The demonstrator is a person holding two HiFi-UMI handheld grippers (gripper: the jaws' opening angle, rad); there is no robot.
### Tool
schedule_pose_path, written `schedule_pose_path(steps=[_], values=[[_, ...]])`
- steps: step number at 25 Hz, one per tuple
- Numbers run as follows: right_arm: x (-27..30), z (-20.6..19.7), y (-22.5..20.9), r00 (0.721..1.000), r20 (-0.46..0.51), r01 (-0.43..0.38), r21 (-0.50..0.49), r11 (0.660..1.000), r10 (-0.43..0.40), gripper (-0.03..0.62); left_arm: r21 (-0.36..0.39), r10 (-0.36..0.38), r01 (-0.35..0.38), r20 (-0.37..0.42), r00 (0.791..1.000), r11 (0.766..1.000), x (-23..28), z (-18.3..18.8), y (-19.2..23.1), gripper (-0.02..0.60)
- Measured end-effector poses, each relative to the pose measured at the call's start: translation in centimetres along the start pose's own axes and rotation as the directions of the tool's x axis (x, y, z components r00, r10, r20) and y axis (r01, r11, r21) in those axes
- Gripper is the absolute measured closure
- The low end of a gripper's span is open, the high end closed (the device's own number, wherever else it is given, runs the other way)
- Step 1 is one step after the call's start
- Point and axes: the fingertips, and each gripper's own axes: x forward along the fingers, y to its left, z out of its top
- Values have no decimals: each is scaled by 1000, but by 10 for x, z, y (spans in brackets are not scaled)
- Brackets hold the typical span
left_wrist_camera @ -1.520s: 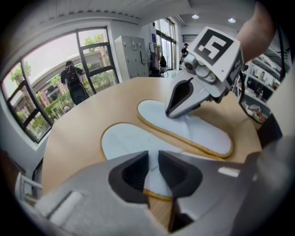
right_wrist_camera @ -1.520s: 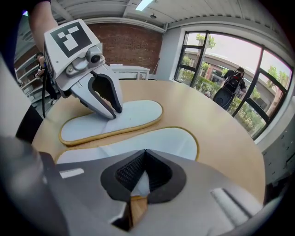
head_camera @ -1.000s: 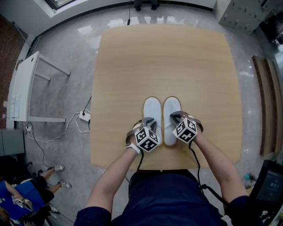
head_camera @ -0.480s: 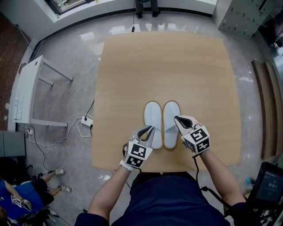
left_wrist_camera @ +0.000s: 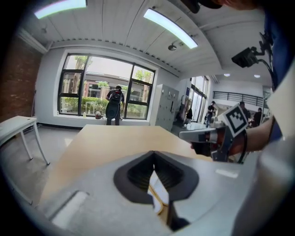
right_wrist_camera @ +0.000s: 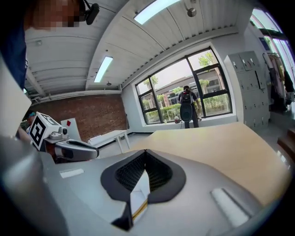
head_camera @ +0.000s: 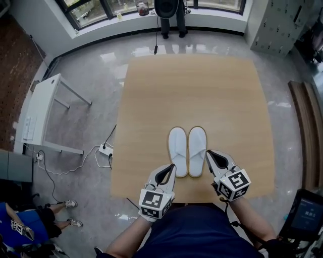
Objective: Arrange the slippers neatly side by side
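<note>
Two white slippers, the left one (head_camera: 177, 150) and the right one (head_camera: 197, 150), lie side by side and parallel on the wooden table (head_camera: 192, 90), toes pointing away from me. My left gripper (head_camera: 170, 169) hovers just behind the left slipper's heel, shut and empty. Shut and empty as well, my right gripper (head_camera: 210, 154) sits to the right of the right slipper's heel. In the left gripper view the closed jaws (left_wrist_camera: 153, 154) frame a bit of white slipper (left_wrist_camera: 157, 192). The right gripper view shows its gripper (right_wrist_camera: 145, 152) the same way, with a slipper edge (right_wrist_camera: 138, 196) below.
The table's near edge (head_camera: 176, 200) runs just under both grippers. On the floor to the left stand a white side table (head_camera: 40, 113) and a power strip with cable (head_camera: 106, 149). A person (head_camera: 170, 10) stands by the far window. Grey lockers (head_camera: 275, 20) fill the far right.
Both grippers have drawn back toward me, from over the slippers' heels to the table's near edge. The slippers stay side by side.
</note>
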Motion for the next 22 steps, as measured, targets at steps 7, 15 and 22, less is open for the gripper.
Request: schedule_pose_path(steps=[7,15,22], values=[[-18,49,36,991,135,-4,-90,996,16,583,90,-68,60,84,994,994,-14,41,-36,577],[-33,93,55,980,198,62,-146,987,-32,583,72,-137,133,63,989,989,-9,69,-51,577],[-58,86,39,966,251,86,-79,993,-64,583,94,-174,169,52,983,981,6,68,-71,577]])
